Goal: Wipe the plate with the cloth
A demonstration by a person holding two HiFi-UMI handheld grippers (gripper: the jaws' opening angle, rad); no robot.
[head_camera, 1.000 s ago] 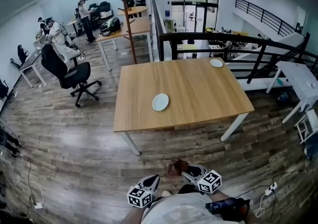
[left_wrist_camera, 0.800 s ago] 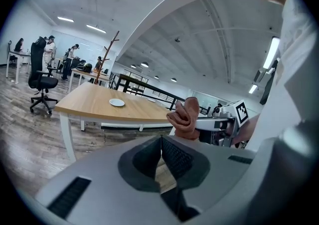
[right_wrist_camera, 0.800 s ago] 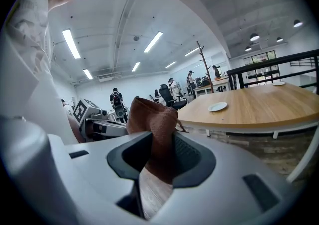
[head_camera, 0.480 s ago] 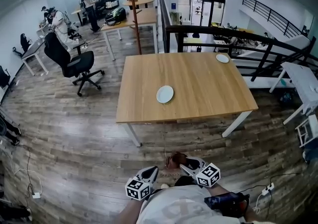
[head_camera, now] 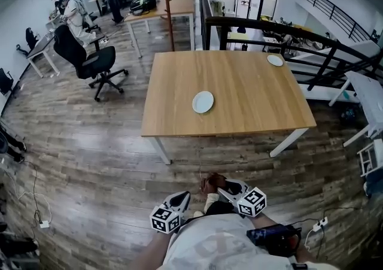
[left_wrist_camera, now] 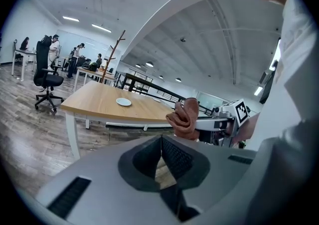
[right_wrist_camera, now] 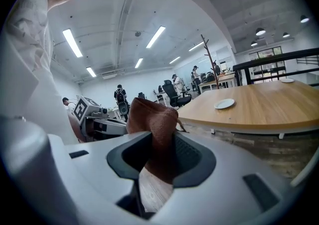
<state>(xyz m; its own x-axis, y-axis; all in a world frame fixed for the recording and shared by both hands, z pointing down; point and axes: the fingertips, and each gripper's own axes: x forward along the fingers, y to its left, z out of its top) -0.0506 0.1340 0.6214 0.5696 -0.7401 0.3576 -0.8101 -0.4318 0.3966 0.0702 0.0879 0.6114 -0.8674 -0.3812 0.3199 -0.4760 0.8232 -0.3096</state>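
Note:
A white plate [head_camera: 203,102] lies near the front middle of a wooden table [head_camera: 251,113], well ahead of me across the floor. It also shows small and far off as the plate [left_wrist_camera: 123,102] and the plate [right_wrist_camera: 224,103]. Both grippers are held low, close to the body. My right gripper [head_camera: 216,190] is shut on a brown cloth [head_camera: 210,183], which bunches up out of the jaws as the cloth [right_wrist_camera: 152,119]. My left gripper [head_camera: 184,196] sits just left of it, jaws shut with nothing between them [left_wrist_camera: 161,141]. From there the cloth [left_wrist_camera: 184,118] shows just beyond.
A second plate [head_camera: 274,60] lies at the table's far right corner. A black office chair [head_camera: 90,62] stands left of the table. A black railing [head_camera: 311,41] runs behind and to the right. Other desks with people [head_camera: 72,14] fill the far left.
The table and plate have shifted up and slightly right in the head view and look a little larger. Both grippers stay low by the body, the cloth still held.

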